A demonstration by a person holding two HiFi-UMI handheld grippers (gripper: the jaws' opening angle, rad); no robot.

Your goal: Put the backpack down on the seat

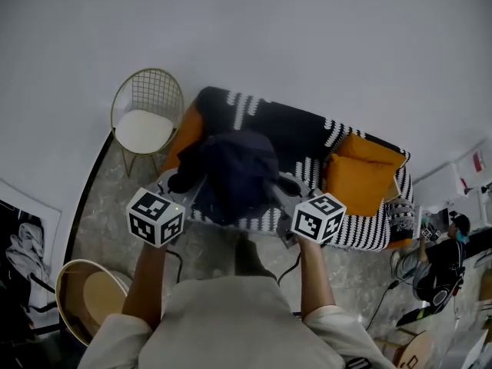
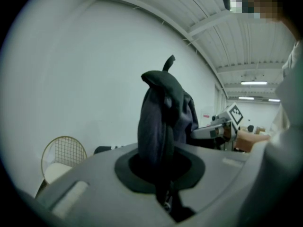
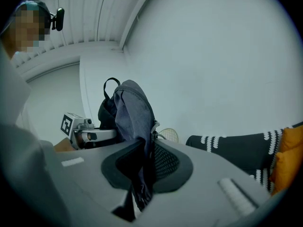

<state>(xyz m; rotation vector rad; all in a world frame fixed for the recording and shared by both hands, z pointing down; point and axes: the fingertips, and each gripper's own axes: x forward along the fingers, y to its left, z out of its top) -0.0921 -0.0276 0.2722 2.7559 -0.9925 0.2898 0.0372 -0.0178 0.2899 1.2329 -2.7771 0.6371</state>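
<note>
Sagging soft and seemingly light at frame centre above the sofa (image 1: pixel 301 131), the backpack (image 1: pixel 234 171) hangs by top folds pinched in left tongs (image 2: pixel 162 174) and right tongs (image 3: pixel 140 174).

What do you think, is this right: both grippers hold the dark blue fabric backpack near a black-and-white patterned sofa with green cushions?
Not quite: the cushions are orange, not green, as the head view shows. The rest stands: the left gripper and the right gripper both hold the dark blue fabric backpack near the black-and-white patterned sofa.
</note>
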